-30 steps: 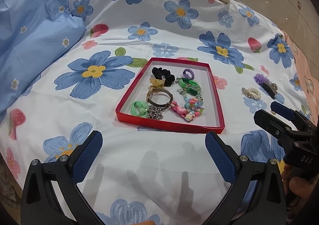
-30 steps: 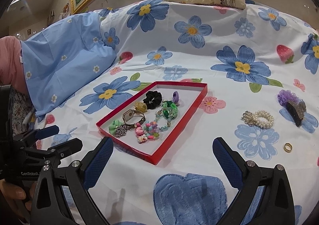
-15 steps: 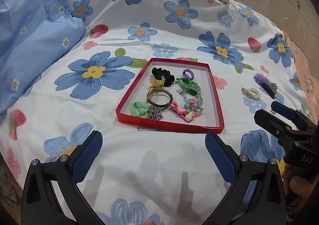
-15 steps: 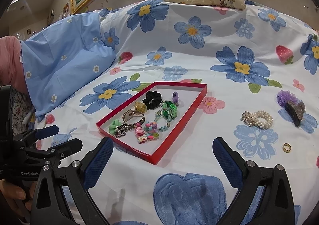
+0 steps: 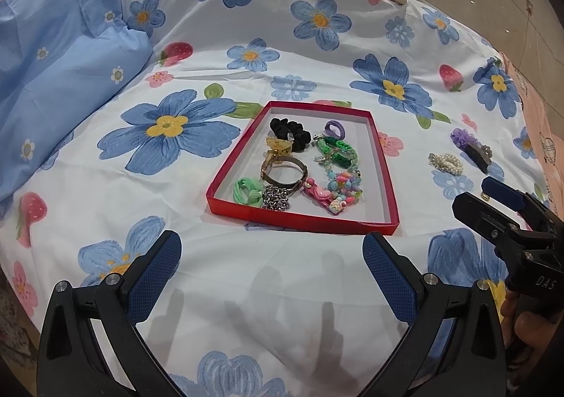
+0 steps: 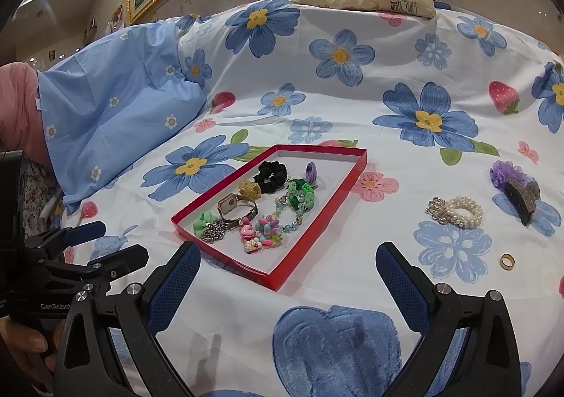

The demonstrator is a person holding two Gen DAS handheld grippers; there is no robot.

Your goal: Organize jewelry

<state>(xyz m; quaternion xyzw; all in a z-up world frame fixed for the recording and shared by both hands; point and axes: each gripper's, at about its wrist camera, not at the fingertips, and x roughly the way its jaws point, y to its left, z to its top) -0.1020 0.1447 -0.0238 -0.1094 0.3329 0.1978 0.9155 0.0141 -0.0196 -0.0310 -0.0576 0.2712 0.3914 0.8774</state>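
Left wrist view: the left hand-held gripper (image 5: 271, 256) hangs spread wide and empty over the flowered bed sheet (image 5: 197, 44), with the red tray (image 5: 303, 219) at 12 o'clock holding a black scrunchie (image 5: 290, 129), a watch (image 5: 283, 173) and beaded pieces. The right hand-held gripper (image 6: 287, 270), also wide open and empty, has the pearl bracelet (image 6: 456, 211), purple hair clip (image 6: 516, 185) and gold ring (image 6: 506, 260) on the sheet at 2 o'clock, outside the tray.

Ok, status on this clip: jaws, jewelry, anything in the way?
Left gripper and right gripper open, empty. Red tray part filled. Pearl bracelet, hair claw, gold ring on the bedspread outside it. Nothing blocking.
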